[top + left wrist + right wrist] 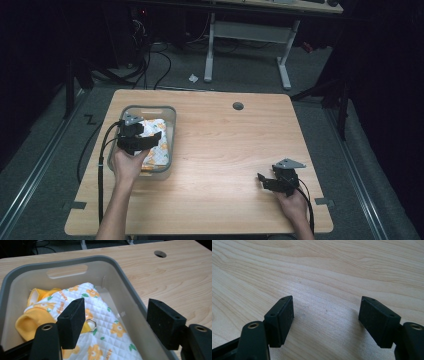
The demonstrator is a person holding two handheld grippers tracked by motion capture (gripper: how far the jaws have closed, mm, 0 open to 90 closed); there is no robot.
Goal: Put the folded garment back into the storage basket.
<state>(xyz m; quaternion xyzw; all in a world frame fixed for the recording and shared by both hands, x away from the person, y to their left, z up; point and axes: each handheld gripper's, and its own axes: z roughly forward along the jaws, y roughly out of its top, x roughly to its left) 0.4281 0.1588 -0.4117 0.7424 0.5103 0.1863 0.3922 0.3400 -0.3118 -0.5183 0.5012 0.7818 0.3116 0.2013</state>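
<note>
A quilted white garment (105,325) with orange flowers and yellow trim lies bunched inside a clear grey-rimmed bin (75,261) at the table's left. In the high view the garment (159,145) shows past my left gripper (150,140), which hovers over the bin (172,112). The left gripper (115,322) is open above the cloth, its jaws wide apart with nothing pressed between them. A small metal ring (91,323) sits on the garment beside the left pad. My right gripper (265,181) rests low over bare wood at the front right; the right gripper (325,320) is open and empty.
The wooden table (225,150) has a round cable hole (238,106) near its far edge. Beyond the table stands a white desk frame (245,40), with cables on the grey floor. Dark curtains close in both sides.
</note>
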